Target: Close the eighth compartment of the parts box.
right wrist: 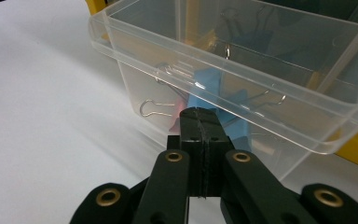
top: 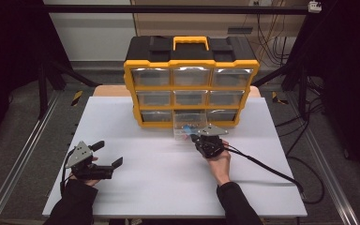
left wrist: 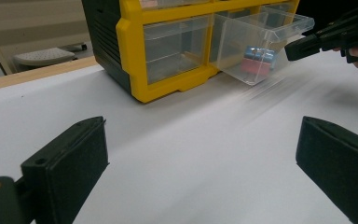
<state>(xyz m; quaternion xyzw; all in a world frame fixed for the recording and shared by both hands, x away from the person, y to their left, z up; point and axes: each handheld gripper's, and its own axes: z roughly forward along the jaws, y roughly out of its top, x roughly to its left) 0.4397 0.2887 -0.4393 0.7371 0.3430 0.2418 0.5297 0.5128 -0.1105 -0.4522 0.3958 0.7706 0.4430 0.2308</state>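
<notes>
High view. A yellow-and-black plastic organiser cabinet of nine clear drawers [top: 191, 79] is being shown at the far middle of the white table [top: 136, 187]. Its bottom-middle clear plastic drawer [top: 186, 131] is standing pulled out toward the person, long axis running from cabinet to person, open top upward. The right gripper [top: 201, 139] is being held just at the drawer's front wall, the hand directly behind it; the left gripper [top: 108, 153] is being rested well apart at the near left, pointing rightward. The right hand is judged far the nearer for any move on the drawer.

Left gripper view. The two black jaws are being held wide apart, with nothing between them but bare table. The drawer [left wrist: 261, 44] is lying ahead and to the right, jutting from the cabinet's [left wrist: 135, 51] bottom row; blue and pink items [left wrist: 256, 60] are lying inside (partly blurred). The right gripper [left wrist: 307, 45] is being seen at the drawer's front lip.

Right gripper view. The right gripper's [right wrist: 200, 122] jaws are being pressed together, pad against pad, nothing visible between them. The tips are lying low against or just short of the drawer's front wall [right wrist: 205, 93], beneath its rim (contact cannot be told). Binder clips with wire handles [right wrist: 161, 108], blue and pink, are being seen through the wall. A push along the drawer's long axis is judged the likely coming move.
</notes>
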